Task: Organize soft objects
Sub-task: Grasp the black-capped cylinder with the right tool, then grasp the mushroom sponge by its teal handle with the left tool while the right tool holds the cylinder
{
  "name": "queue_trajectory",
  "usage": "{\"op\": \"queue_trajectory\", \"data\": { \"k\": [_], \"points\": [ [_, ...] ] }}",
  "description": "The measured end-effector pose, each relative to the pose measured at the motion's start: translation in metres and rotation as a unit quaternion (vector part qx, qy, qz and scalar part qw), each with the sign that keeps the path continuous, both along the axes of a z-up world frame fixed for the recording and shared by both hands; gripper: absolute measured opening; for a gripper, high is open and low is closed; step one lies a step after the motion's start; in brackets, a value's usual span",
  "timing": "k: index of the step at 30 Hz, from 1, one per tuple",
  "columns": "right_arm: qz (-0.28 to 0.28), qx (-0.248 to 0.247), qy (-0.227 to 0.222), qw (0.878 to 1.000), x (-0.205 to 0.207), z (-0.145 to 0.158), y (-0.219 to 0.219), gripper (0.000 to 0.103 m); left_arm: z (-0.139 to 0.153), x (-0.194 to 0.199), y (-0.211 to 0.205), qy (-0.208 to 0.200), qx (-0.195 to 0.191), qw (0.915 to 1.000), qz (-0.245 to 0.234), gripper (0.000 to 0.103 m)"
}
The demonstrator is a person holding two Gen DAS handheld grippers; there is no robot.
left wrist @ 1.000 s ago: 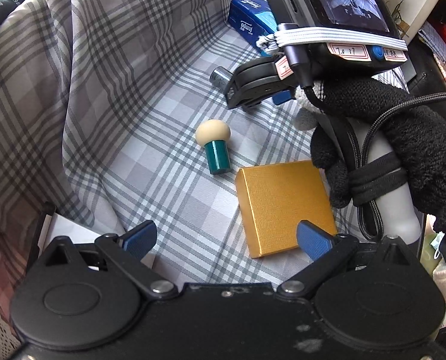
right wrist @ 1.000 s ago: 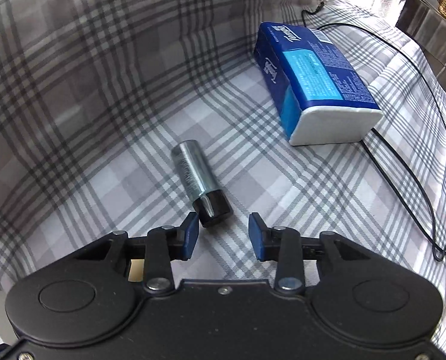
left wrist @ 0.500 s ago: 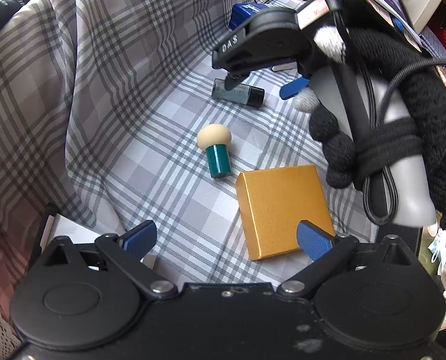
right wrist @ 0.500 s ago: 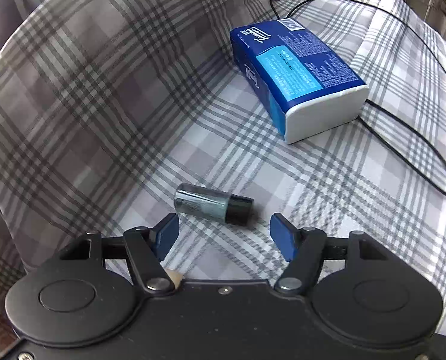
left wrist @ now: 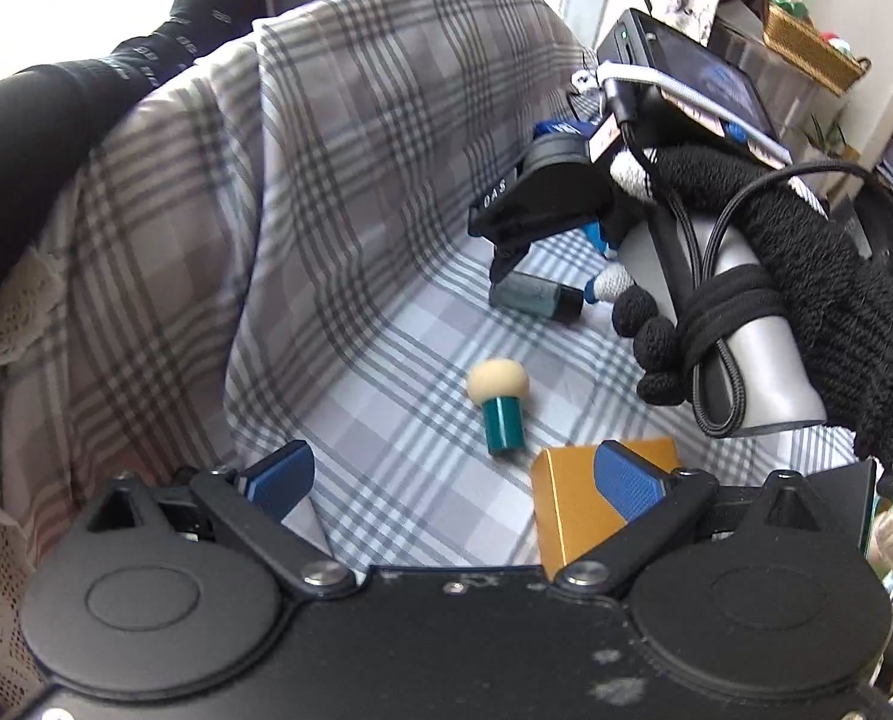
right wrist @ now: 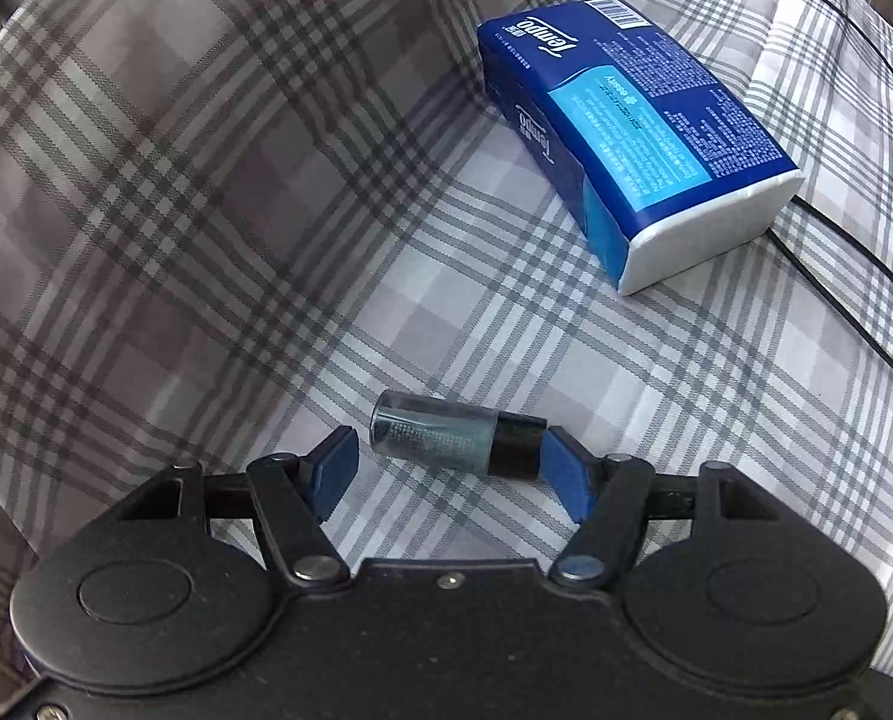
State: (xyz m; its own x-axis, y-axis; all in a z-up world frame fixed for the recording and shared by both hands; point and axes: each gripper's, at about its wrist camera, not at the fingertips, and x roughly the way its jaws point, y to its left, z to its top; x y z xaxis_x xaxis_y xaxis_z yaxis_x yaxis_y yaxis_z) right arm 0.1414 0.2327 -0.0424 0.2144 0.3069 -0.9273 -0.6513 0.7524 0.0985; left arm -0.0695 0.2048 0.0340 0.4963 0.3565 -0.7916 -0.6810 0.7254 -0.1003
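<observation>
The small bottle (right wrist: 455,441) is lying on its side now on the checked cloth (right wrist: 506,324), near where the cloth is rising into its draped back fold, black cap pointing toward the tissue pack's side; a second ago it was lying end-on to the right gripper (right wrist: 449,471), and it has swung crosswise since. The right gripper's fingers (right wrist: 332,468), nearly pinched together a second ago, have just been opening, and they are now standing wide with the bottle lying between them: the cap-side pad looks to be just touching the cap, the other pad is standing clear of the glass end, so nothing is being squeezed. That reads as a release and re-aim rather than a hold. The blue tissue pack (right wrist: 638,138) is sitting well apart, further back on the cloth beside the black cable (right wrist: 836,300). Nearer the front, the mushroom-shaped puff (left wrist: 497,402) is lying untouched, the gold box (left wrist: 578,510) just beside it. The left gripper (left wrist: 452,480) is hanging over that front edge, fingers spread wide and empty, having lifted a touch.
</observation>
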Motion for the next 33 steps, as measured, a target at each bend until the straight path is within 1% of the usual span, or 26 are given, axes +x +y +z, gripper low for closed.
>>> {"op": "queue_trajectory", "data": {
  "k": [5,7,10,15,17,18,19,20,22,27,33],
  "points": [
    [0.009,-0.015,-0.022,1.0,-0.003,-0.002,0.014,0.066,0.006,-0.007,0.004,-0.01,0.013,0.9996,0.025,0.1],
    [0.013,-0.019,-0.025,0.999,-0.004,-0.003,0.018,0.066,0.007,-0.008,0.005,-0.013,0.013,0.9994,0.029,0.1],
    [0.024,-0.032,-0.04,0.998,-0.006,-0.007,0.026,0.067,0.005,-0.008,0.006,-0.009,0.011,0.9994,0.032,0.1],
    [0.025,-0.045,-0.034,0.998,-0.005,-0.018,0.035,0.066,0.003,-0.007,0.007,-0.009,0.006,0.9993,0.036,0.1],
    [0.029,-0.051,-0.04,0.997,-0.005,-0.024,0.037,0.064,0.002,-0.007,0.008,-0.008,0.005,0.9993,0.036,0.1],
    [0.031,-0.053,-0.047,0.997,-0.005,-0.026,0.037,0.059,0.002,-0.007,0.008,-0.007,0.004,0.9993,0.036,0.1],
    [0.033,-0.057,-0.052,0.996,-0.006,-0.028,0.037,0.045,0.001,-0.007,0.008,-0.007,0.002,0.9993,0.037,0.1],
    [0.036,-0.059,-0.054,0.996,-0.006,-0.03,0.036,0.038,0.001,-0.007,0.009,-0.007,0.0,0.9992,0.038,0.1],
    [0.04,-0.046,-0.062,0.996,-0.006,-0.029,0.031,0.031,0.0,-0.007,0.01,-0.006,-0.006,0.9993,0.038,0.1],
    [0.026,-0.036,-0.074,0.996,-0.002,-0.019,0.006,0.03,-0.005,-0.005,0.01,0.003,-0.019,0.9994,0.029,0.1],
    [-0.038,-0.022,-0.083,0.996,0.01,0.007,-0.053,0.03,-0.008,-0.003,0.006,0.006,-0.023,0.9996,0.015,0.1]
  ]
}}
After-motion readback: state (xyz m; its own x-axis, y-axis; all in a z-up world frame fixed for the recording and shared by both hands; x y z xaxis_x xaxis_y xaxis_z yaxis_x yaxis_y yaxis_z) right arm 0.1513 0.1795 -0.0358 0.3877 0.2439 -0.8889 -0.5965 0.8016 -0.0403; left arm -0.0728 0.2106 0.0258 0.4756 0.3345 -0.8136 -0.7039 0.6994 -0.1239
